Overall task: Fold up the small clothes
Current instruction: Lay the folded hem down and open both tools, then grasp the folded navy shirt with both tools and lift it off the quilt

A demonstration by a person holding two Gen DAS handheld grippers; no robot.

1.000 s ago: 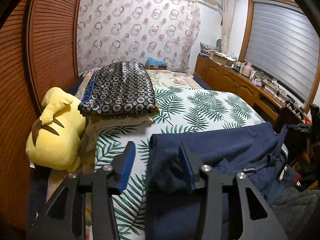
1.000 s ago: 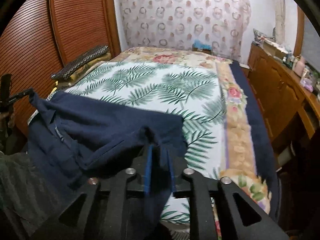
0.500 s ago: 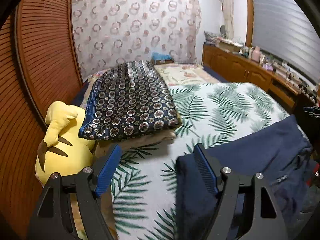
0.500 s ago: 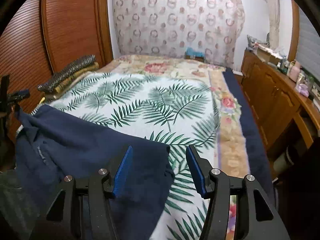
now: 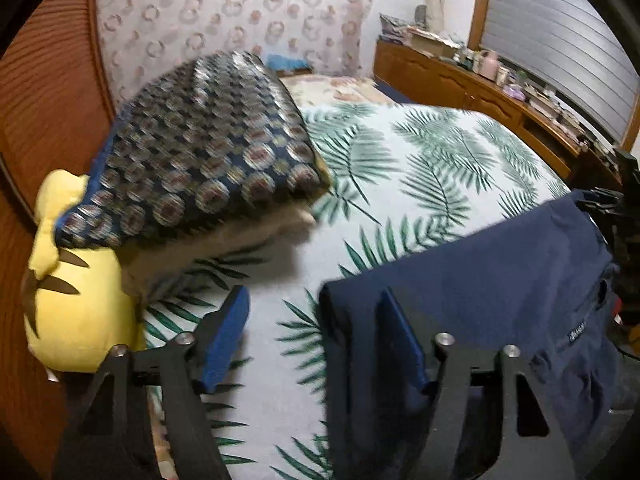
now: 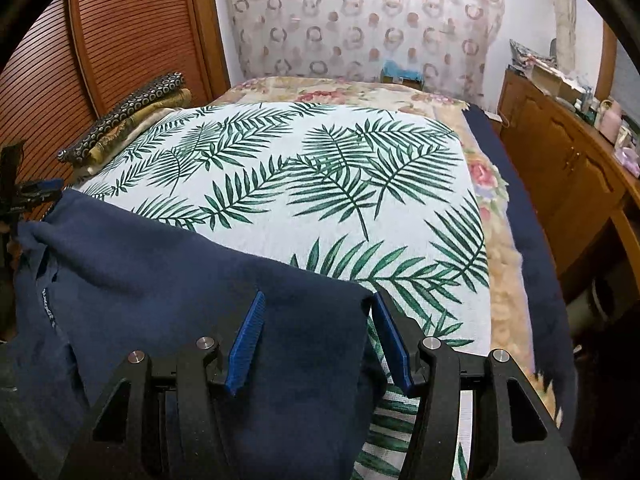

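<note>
Bed (image 6: 532,264) with palm-leaf cover (image 6: 320,184). Navy garment (image 6: 192,292) lies flat on cover near edge. Stack of folded patterned cloths (image 5: 200,152) at cover's wardrobe side; yellow plush toy (image 5: 76,292) just beside stack.

both wrist cameras sit low at the bed's near edge, facing the far curtain (image 5: 224,20); left view covers the left side, right view the right, sharing the leaf-print bedspread (image 6: 320,184).
</note>
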